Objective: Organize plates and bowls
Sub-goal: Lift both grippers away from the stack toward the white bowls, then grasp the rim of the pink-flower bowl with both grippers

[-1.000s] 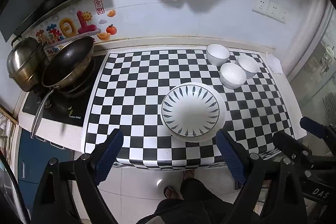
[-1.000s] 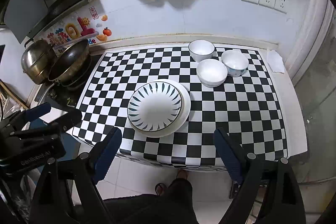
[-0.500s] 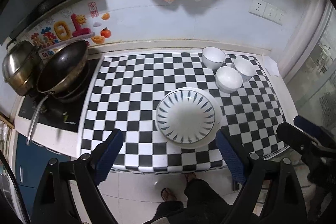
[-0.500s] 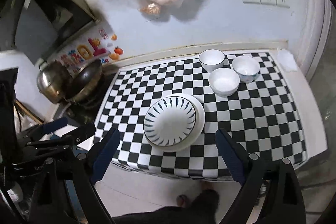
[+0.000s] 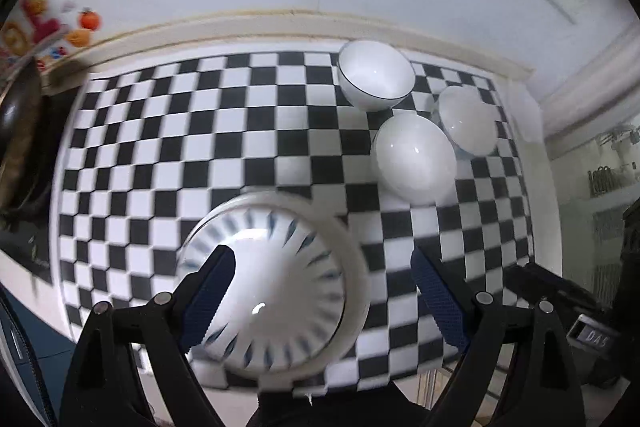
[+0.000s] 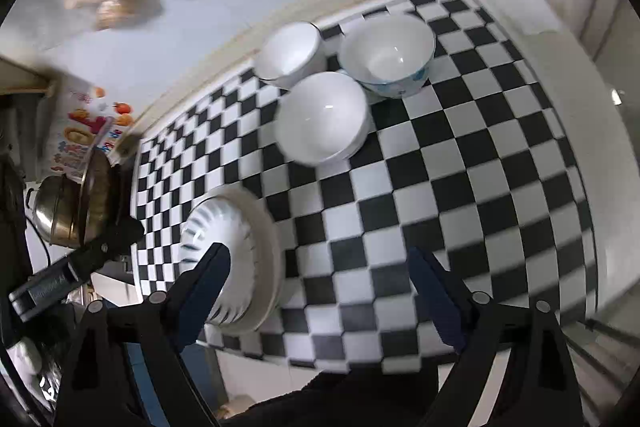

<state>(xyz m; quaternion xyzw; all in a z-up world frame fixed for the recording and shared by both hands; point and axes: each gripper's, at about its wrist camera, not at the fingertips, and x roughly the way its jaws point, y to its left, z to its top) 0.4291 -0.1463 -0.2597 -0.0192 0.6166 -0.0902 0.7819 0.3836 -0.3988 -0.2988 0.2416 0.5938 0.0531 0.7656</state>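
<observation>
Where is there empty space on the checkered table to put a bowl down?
The checkered mat is bare on the right, between the three bowls and its front edge. It is also bare on the left, between the stacked plates and the wok. The back right corner is crowded with bowls.

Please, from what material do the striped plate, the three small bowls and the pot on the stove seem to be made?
Striped plate: probably glazed ceramic; it is glossy white with a bright highlight and painted blue dashes.
Three small bowls: likely glazed ceramic or porcelain; smooth white with small highlights, one with blue marks outside.
Pot: metal, seemingly polished steel; silvery and mirror-like.
</observation>
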